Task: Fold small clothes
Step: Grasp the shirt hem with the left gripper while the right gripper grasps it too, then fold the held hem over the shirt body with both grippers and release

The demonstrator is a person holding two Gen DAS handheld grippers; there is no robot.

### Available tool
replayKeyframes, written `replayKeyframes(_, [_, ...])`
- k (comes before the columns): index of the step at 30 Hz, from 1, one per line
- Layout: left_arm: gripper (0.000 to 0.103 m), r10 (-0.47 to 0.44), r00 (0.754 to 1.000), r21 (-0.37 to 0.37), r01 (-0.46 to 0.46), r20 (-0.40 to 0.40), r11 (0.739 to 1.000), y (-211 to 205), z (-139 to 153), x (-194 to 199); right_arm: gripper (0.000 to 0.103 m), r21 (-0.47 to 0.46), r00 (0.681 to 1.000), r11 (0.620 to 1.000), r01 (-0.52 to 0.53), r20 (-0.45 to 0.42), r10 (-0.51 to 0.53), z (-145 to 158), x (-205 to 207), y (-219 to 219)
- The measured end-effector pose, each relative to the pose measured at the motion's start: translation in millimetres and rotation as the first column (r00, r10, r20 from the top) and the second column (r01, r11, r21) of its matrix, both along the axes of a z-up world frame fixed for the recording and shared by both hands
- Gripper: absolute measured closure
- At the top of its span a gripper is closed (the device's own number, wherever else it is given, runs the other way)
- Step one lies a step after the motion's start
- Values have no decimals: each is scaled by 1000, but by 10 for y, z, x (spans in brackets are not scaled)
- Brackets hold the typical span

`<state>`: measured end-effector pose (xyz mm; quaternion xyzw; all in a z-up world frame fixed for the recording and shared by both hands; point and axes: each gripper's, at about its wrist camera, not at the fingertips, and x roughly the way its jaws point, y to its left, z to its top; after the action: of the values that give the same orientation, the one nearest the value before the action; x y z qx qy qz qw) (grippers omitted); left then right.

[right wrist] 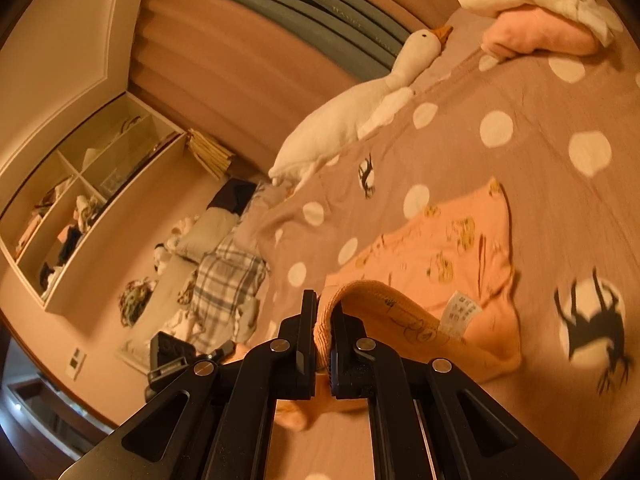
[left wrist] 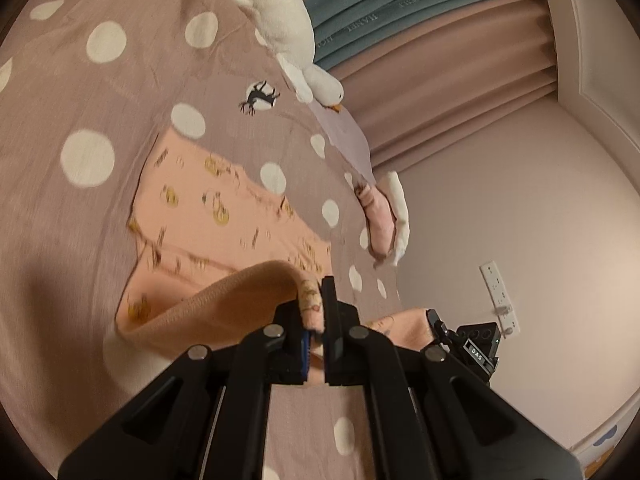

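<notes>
While the peach cotton baby garment with small yellow prints (left wrist: 224, 216) lies on the dusty-pink polka-dot bed cover (left wrist: 100, 92), its ribbed hem is lifted. The left gripper (left wrist: 316, 304) and right gripper (right wrist: 325, 312) each have fingers clamped on that hem. A white plush goose (right wrist: 344, 120) rests nearby.

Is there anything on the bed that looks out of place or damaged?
Nothing looks damaged. The peach garment is half lifted by both grippers, left gripper and right gripper, and its white care label shows, so that part is inside out.
</notes>
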<state>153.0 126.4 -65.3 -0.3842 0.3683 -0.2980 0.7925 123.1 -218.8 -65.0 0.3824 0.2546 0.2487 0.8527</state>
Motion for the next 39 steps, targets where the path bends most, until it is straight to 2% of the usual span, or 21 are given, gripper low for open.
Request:
replayKeyframes(7, [101, 40, 999, 33, -40, 6, 999, 5, 58, 521, 97, -17, 999, 999, 33, 16, -33, 96, 412, -57])
replayKeyframes(13, [101, 80, 997, 79, -79, -7, 994, 27, -6, 1020, 97, -54, 998, 997, 63, 4, -63, 167, 883, -96])
replayKeyframes(18, [101, 112, 992, 147, -104, -52, 984, 23, -219, 1452, 97, -102, 992, 989, 103, -63, -110, 33, 1284, -156])
replayKeyframes(24, [101, 148, 980, 211, -117, -135, 970, -26, -650, 1815, 97, -139, 972, 984, 116, -189, -141, -358, 1635, -233])
replayKeyframes(29, [101, 162, 963, 236, -109, -215, 966, -22, -900, 2018, 97, -100, 939, 987, 125, -309, -150, -679, 1830, -326])
replayKeyframes(32, [94, 237, 927, 307, -144, -291, 941, 46, -1020, 2110, 97, -18, 903, 985, 171, -398, -164, -861, 1910, -457])
replayKeyframes(33, [89, 257, 921, 326, -156, -294, 933, 82, -1037, 2117, 95, 6, 887, 980, 198, -427, -176, -929, 1927, -515])
replayKeyframes(35, [85, 289, 914, 342, -184, -286, 921, 171, -1033, 2108, 83, 14, 867, 970, 241, -453, -209, -989, 1919, -612])
replayKeyframes(37, [61, 329, 904, 373, -216, -272, 902, 273, -1006, 2097, 70, 18, 869, 966, 256, -443, -222, -977, 1883, -697])
replayKeyframes(39, [56, 364, 900, 404, -248, -240, 880, 382, -933, 2038, 68, 13, 875, 959, 284, -412, -253, -905, 1822, -784])
